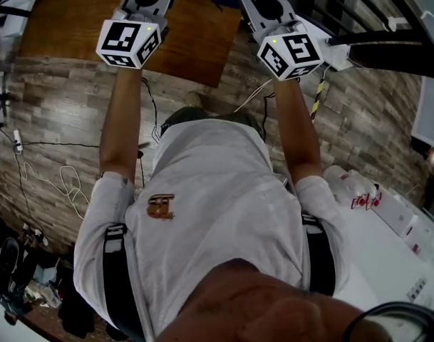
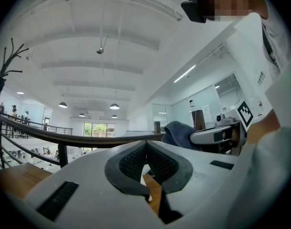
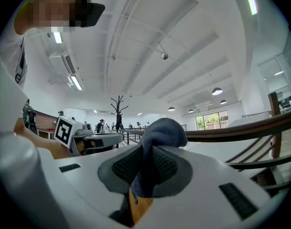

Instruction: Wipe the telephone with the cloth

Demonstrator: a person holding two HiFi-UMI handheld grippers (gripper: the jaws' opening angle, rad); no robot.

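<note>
Pinching the dark blue cloth (image 3: 162, 130) tight between its closed jaws, the right gripper (image 3: 144, 171) holds it up. The cloth bunches out in a lump past the tips. The left gripper (image 2: 146, 166) is closed all the way and has nothing in it. Both grippers sit side by side over the edge of a brown wooden table (image 1: 74, 13).

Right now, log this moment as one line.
left gripper: shut, empty | right gripper: shut on cloth | telephone: not in view
</note>
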